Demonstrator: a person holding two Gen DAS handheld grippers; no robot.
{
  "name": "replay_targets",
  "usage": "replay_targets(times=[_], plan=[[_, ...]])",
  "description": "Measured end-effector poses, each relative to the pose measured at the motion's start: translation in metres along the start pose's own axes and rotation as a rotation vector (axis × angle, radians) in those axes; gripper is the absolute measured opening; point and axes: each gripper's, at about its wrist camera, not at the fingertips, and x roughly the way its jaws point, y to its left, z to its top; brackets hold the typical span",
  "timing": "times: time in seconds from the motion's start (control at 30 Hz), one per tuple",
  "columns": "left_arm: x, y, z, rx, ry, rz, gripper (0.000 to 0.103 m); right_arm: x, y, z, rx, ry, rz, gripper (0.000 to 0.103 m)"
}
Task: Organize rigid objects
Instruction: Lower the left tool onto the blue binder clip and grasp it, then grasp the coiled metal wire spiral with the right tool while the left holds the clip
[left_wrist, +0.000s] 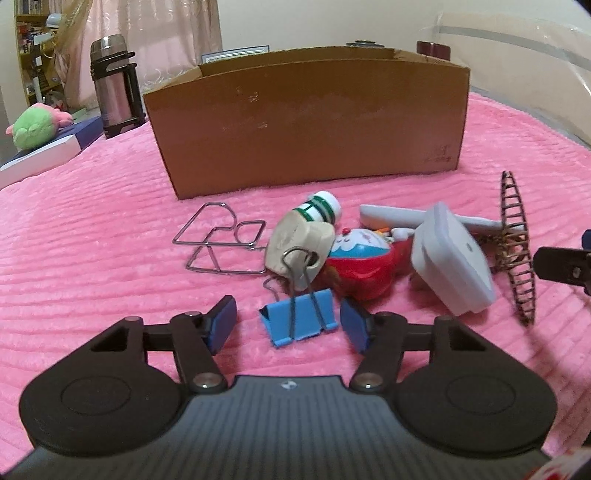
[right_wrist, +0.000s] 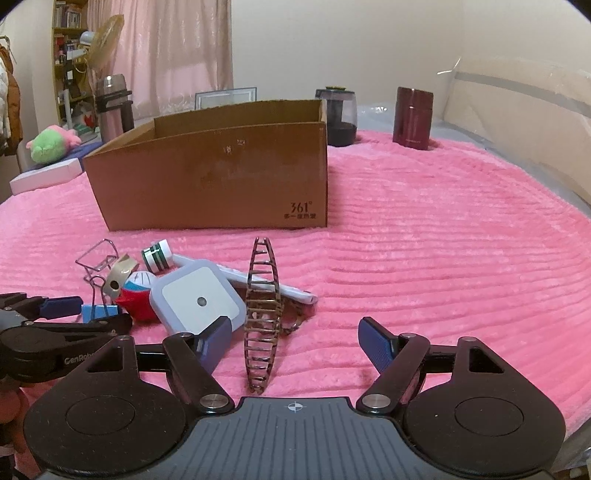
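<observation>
While both tools stand released, left tool (left_wrist: 288, 325) straddles binder clip (left_wrist: 299, 319), bare blanket (right_wrist: 443, 240) rightward.

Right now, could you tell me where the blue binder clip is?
In the left wrist view, the clip lies between the left fingers, just before the red toy.

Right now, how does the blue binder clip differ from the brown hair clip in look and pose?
The blue binder clip is a solid folded body with thin wire handles, one raised against the pile; the brown hair clip is an open oval frame with many cross bars. The binder clip lies low on the pink blanket; the hair clip stands on edge. The binder clip sits between the left gripper fingers, untouched; the hair clip sits between the right gripper fingers. Both rest outside the cardboard box.
</observation>
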Motion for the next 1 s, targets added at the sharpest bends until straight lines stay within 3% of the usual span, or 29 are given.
replay_targets(times=[0.23,0.53,0.77,0.8,0.93,1.0], plan=[[-0.009,0.014,-0.003,0.014,-0.012,0.013,0.054,0.004,0.004,-0.002,-0.004,0.001,0.002,0.073],[-0.005,0.017,0.000,0.043,-0.019,-0.056,0.035,0.006,0.010,-0.002,-0.012,0.001,0.001,0.073],[-0.010,0.023,-0.001,0.038,-0.023,-0.074,0.034,0.008,0.013,-0.002,-0.014,-0.001,0.004,0.073],[-0.011,0.025,-0.001,0.037,-0.025,-0.073,0.034,0.010,0.014,-0.002,-0.012,0.001,0.006,0.072],[-0.015,0.030,-0.002,0.030,-0.027,-0.075,0.034,0.022,0.020,-0.002,-0.017,0.023,-0.020,0.053],[-0.016,0.032,-0.002,0.030,-0.028,-0.076,0.034,0.028,0.021,-0.002,-0.013,0.032,-0.035,0.050]])
